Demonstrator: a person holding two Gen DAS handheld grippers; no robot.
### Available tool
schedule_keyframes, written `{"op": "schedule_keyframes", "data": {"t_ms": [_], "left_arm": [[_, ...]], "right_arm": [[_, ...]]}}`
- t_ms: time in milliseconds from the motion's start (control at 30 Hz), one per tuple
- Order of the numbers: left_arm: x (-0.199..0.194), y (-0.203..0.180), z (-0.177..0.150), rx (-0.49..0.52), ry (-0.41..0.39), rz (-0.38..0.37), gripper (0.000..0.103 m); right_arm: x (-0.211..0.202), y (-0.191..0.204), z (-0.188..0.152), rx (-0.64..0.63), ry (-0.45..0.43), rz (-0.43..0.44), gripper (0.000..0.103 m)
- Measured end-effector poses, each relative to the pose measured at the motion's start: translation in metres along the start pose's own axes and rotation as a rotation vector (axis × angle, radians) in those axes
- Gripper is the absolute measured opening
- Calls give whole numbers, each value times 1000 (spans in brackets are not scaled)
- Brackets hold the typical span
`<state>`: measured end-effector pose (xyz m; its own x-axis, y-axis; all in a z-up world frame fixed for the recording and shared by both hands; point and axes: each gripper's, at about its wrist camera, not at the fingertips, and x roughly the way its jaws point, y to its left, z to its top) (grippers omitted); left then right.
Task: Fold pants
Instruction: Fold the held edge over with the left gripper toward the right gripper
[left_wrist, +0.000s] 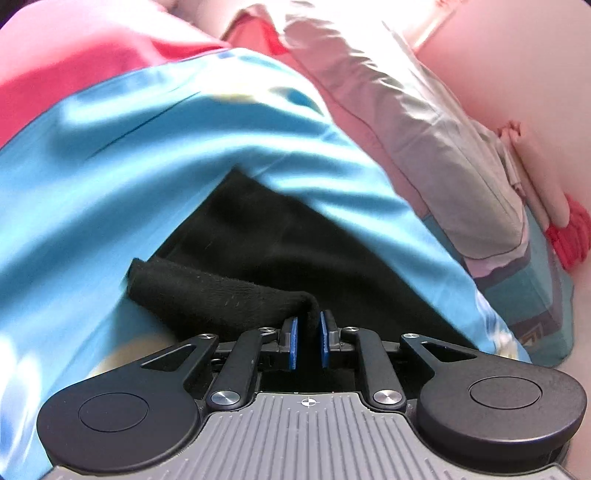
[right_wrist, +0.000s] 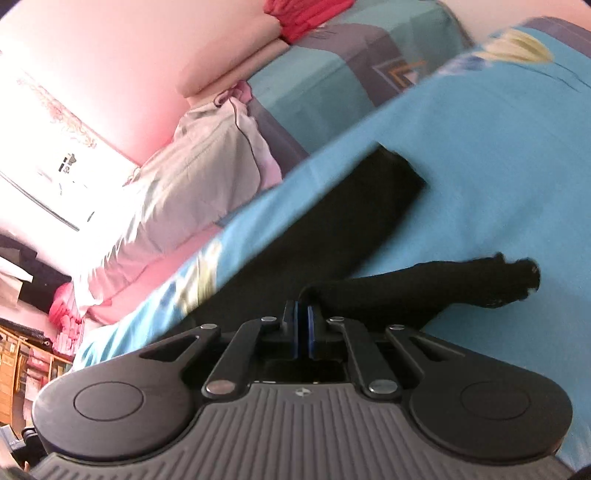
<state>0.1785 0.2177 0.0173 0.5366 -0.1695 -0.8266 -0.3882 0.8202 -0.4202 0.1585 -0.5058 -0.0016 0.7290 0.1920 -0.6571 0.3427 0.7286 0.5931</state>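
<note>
Black pants (left_wrist: 266, 243) lie on a blue bedsheet (left_wrist: 110, 177). In the left wrist view my left gripper (left_wrist: 309, 321) is shut on a bunched edge of the pants, which rolls away to the left of the blue pads (left_wrist: 293, 332). In the right wrist view my right gripper (right_wrist: 303, 314) is shut on another edge of the pants (right_wrist: 332, 236); a raised fold (right_wrist: 424, 284) runs off to the right of it. The rest of the pants stretches away toward the far end on the sheet.
A grey-white pillow (left_wrist: 424, 122) and pink bedding (left_wrist: 74, 74) lie beyond the sheet. A red cloth (left_wrist: 569, 236) sits at the right. In the right wrist view a teal patterned cover (right_wrist: 332, 66), the pillow (right_wrist: 192, 177) and wooden shelves (right_wrist: 22, 362) show at left.
</note>
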Motion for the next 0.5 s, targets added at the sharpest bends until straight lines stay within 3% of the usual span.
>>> {"op": "schedule_keyframes", "data": {"t_ms": [67,133,167,267,300,367,500], "left_arm": [[26,-19,22,39,-3,21,65],[45,-31,41,59,-2,40,72],[56,-38,53,75,6,50,83],[53,-49,68,123,-44,104,88],[45,-52,69,147,-77,90,101],[29,-52,62,185,-113,57,103],[20,-49,33,276,-125,82,103]], "right_arm": [[30,8,22,0,-6,3,7],[68,8,42,47,8,-3,7],[86,5,49,76,20,-3,10],[105,7,57,53,-76,-40,12],[102,8,56,40,-101,-31,13],[89,7,51,10,-137,-27,47],[46,-1,28,-85,-283,-168,59]]}}
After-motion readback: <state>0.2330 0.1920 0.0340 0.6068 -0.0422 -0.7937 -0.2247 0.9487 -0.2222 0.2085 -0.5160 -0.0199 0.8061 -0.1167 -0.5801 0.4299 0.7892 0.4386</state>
